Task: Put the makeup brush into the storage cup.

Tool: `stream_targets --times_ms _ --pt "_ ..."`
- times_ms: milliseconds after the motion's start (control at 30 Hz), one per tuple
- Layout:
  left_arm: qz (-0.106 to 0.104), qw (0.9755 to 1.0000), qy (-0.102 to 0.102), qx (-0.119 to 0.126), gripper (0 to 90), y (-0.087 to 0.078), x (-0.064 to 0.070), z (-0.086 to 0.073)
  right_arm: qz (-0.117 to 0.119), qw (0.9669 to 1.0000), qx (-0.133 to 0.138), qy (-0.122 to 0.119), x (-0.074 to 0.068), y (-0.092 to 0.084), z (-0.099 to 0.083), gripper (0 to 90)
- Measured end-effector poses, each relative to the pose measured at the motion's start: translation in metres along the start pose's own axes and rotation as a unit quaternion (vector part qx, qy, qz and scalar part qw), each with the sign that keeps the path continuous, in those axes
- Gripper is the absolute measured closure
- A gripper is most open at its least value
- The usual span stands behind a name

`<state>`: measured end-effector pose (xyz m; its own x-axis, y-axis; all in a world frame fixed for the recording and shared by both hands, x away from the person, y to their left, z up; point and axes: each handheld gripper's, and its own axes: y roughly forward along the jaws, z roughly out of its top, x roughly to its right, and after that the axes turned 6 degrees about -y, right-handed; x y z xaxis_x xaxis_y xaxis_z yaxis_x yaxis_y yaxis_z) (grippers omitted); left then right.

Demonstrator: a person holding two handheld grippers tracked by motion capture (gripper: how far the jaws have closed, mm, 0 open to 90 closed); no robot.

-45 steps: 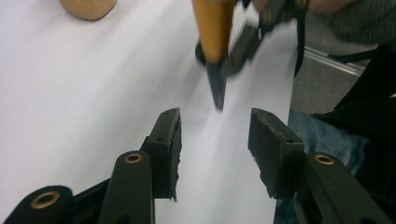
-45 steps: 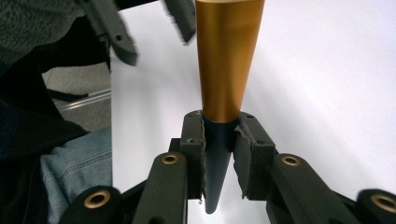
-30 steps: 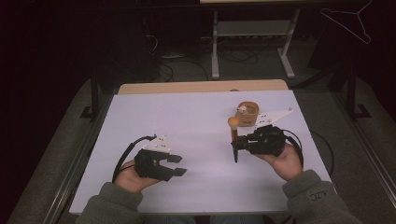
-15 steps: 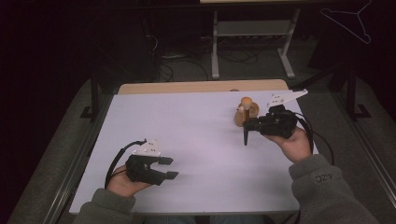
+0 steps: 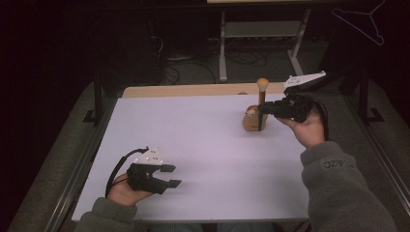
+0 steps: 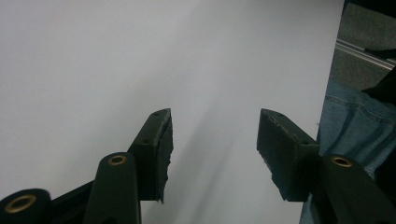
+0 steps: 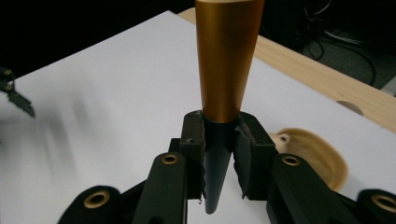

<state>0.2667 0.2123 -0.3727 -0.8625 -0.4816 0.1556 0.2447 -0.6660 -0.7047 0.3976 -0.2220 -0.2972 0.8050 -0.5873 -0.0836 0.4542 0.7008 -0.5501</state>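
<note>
A white table [image 5: 208, 145] carries the scene, with a strip of bare wood [image 5: 193, 90] along its far edge. A small tan wooden holder [image 5: 250, 120] sits on it toward the far right; the person's left hand [image 5: 124, 189] rests near the front left corner.

Matt white table top [image 5: 203, 145] with bare wood far edge [image 5: 193, 90]; smooth satin wooden-looking handle [image 7: 224, 56] with dark matt tip; rough-edged matt black pads [image 6: 163, 140]; blue denim [image 6: 350, 116].
</note>
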Motion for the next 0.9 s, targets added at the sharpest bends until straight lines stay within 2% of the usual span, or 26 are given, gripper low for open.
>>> stream_targets --times_ms 167,567,667,833,900 --pt "-0.001 1.0000 0.001 0.000 45.4 0.001 -0.001 -0.001 -0.011 0.9999 0.000 0.008 0.010 0.000 0.008 73.4" --pt "-0.005 0.9999 -0.011 0.004 45.1 0.001 0.000 -0.002 -0.050 0.9987 0.005 0.013 0.030 0.001 0.046 73.4" --pt "-0.003 0.9999 -0.008 0.005 45.0 0.000 -0.001 -0.002 -0.061 0.9979 0.002 0.024 0.035 0.004 0.049 73.4" --pt "-0.004 0.9999 -0.009 0.006 45.0 0.000 -0.002 -0.003 -0.072 0.9962 -0.001 0.048 0.047 0.015 0.044 73.4" --pt "-0.005 0.9999 -0.007 0.007 45.0 -0.001 -0.003 -0.003 -0.077 0.9958 -0.002 0.049 0.049 0.017 0.042 73.4"
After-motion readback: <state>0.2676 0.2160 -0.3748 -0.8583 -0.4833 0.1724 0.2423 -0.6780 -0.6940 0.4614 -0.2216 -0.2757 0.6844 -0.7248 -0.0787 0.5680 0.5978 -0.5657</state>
